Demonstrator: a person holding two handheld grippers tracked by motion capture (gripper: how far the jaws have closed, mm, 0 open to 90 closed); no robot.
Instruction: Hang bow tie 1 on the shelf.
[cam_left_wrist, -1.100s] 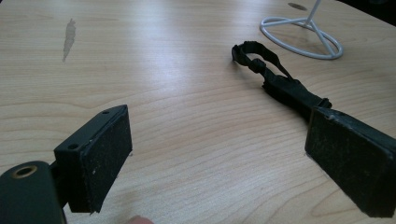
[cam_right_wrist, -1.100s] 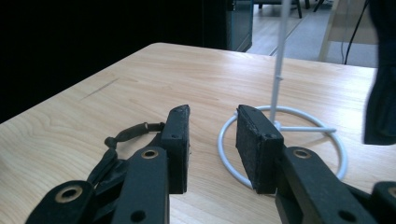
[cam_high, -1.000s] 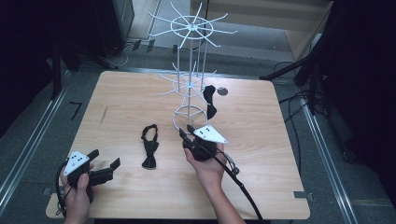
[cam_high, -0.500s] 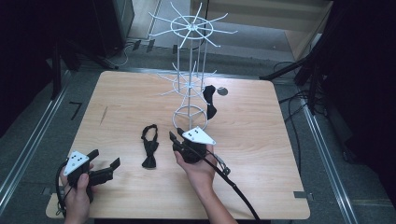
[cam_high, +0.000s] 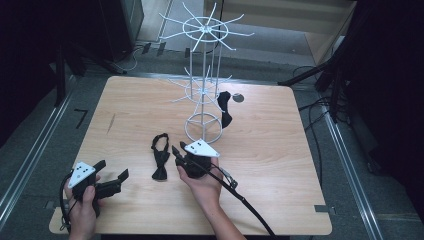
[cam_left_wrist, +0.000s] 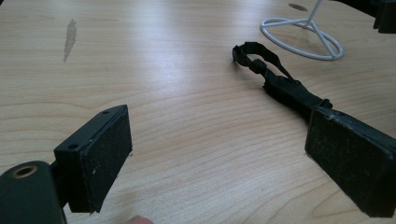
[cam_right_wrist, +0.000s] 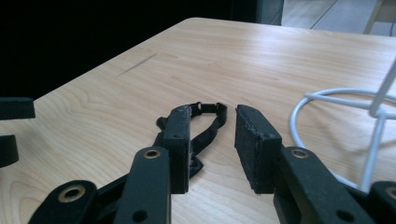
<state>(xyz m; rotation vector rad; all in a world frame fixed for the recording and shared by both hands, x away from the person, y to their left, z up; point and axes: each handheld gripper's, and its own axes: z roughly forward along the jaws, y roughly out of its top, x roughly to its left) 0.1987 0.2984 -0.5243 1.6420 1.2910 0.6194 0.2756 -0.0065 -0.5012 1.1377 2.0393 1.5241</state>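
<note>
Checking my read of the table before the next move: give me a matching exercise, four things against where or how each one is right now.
Things:
1. bow tie on the table
2. bow tie on the rack
3. left gripper
4. right gripper

States:
A. hanging from a wire arm of the white rack
B. jaws wide apart, resting near the table's front left corner
C. lying flat on the wood
D. jaws narrowly apart with nothing between them, pointed at the tie on the table

Pairs: 1-C, 2-A, 3-B, 4-D
</note>
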